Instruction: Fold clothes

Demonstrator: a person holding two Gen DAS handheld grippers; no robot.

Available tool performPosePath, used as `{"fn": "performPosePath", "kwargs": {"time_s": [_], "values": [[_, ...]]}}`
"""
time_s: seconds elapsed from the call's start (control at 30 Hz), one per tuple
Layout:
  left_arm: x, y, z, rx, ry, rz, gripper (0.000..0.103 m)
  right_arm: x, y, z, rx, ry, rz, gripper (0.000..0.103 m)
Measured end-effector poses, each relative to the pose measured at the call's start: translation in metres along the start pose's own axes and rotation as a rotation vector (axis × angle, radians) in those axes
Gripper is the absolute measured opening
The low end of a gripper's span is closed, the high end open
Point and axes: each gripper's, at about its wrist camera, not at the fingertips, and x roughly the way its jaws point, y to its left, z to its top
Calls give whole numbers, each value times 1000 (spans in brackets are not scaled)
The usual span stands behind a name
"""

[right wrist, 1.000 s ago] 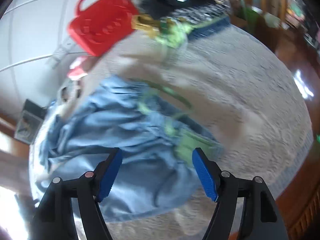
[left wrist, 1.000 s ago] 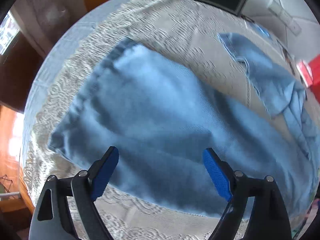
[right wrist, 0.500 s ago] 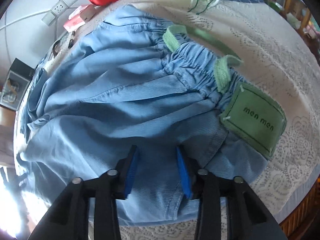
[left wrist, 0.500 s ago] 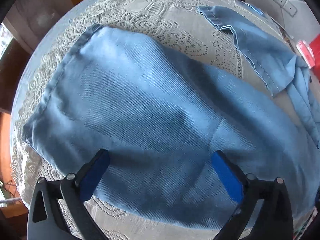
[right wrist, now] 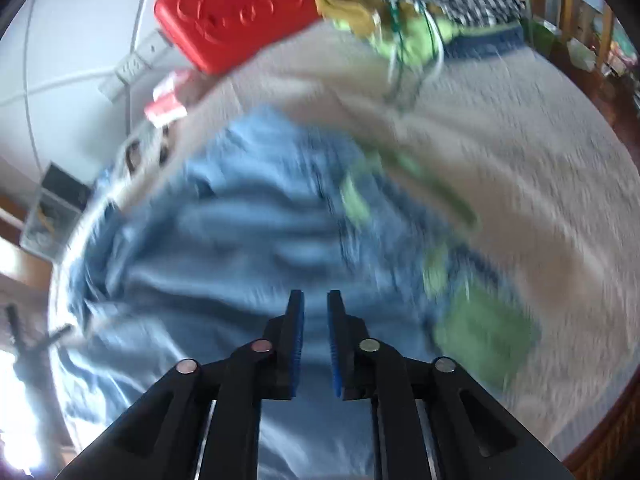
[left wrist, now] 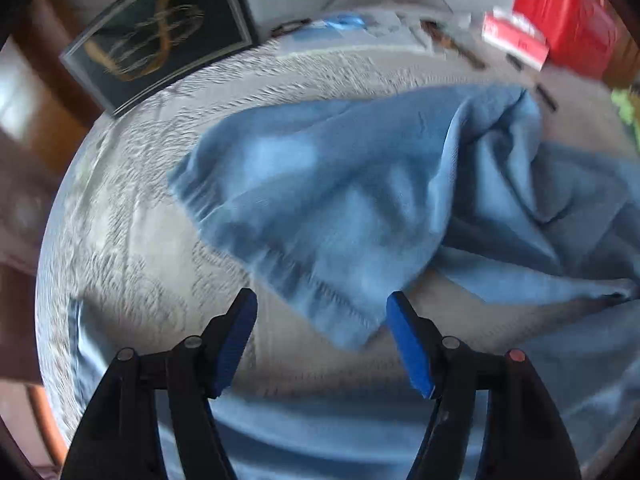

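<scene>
Light blue trousers (left wrist: 344,200) lie on a lace tablecloth (left wrist: 132,216). In the left wrist view one leg lies across the middle with its hem toward me, and my left gripper (left wrist: 322,312) is open just before that hem, holding nothing. In the right wrist view the trousers (right wrist: 224,248) show their gathered waistband and a green label (right wrist: 484,328). My right gripper (right wrist: 314,308) has its blue pads nearly together over the cloth; the view is blurred and I cannot tell whether cloth is pinched.
A framed dark picture (left wrist: 160,40) leans at the back left. A red case (right wrist: 236,8) and a small red box (left wrist: 516,40) stand by the wall. A pile of other clothes (right wrist: 420,12) lies at the far right. The table edge (right wrist: 600,432) runs lower right.
My left gripper has swung from the near leg to the far leg's hem and narrowed somewhat. My right gripper has closed further and lifted back from the waistband. Both views are blurred by motion.
</scene>
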Motion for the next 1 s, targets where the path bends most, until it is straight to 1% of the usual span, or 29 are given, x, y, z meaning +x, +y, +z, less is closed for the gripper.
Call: {"fn": "performPosePath", "kwargs": {"time_s": [0.03,0.07,0.1,0.13,0.17,0.2,0.23,0.3,0.33,0.4,0.47,0.53,0.57,0.67,0.73,0.77,0.8,0.83,0.9,1.0], "values": [[13,-2,3,16,23,3,69,-1,0,12,0,-8,4,23],[15,2,9,14,-16,-17,67,3,0,22,-7,-9,1,26],[16,6,11,-8,-1,-58,62,8,-1,34,-17,-6,-4,27],[17,10,14,-29,14,-98,30,14,-2,43,-23,2,-13,30],[18,15,17,-51,29,-133,3,18,-2,51,-25,13,-23,35],[15,25,21,-80,34,-91,3,22,-2,58,-26,23,-32,37],[9,35,24,-102,8,-61,3,26,-2,65,-28,34,-42,38],[-13,67,31,-172,-66,-19,3,35,-3,78,-31,55,-60,38],[-26,84,35,-210,-103,7,3,40,-7,78,-29,63,-64,38],[-50,122,41,-274,-173,86,3,50,-7,81,-30,86,-66,38],[-69,161,48,-316,-216,208,3,60,-11,72,-30,100,-68,38],[-76,200,55,-356,-226,367,3,66,-16,71,-23,108,-64,38],[-77,220,57,-380,-225,414,3,66,-17,70,-20,110,-61,38],[-67,270,57,-452,-156,492,3,56,-18,72,-20,101,-51,38],[-51,288,56,-464,-98,480,3,52,-21,75,-12,92,-42,40],[-43,293,56,-471,-73,439,3,66,-21,77,-9,89,-39,43],[-36,295,56,-470,-64,403,3,65,-20,79,-9,87,-43,43],[-34,292,57,-466,-69,374,3,65,-19,82,-12,87,-53,43],[-38,285,60,-454,-98,358,3,65,-12,86,-16,85,-56,43],[-51,274,65,-434,-152,330,3,62,2,93,-39,87,-19,46]]}}
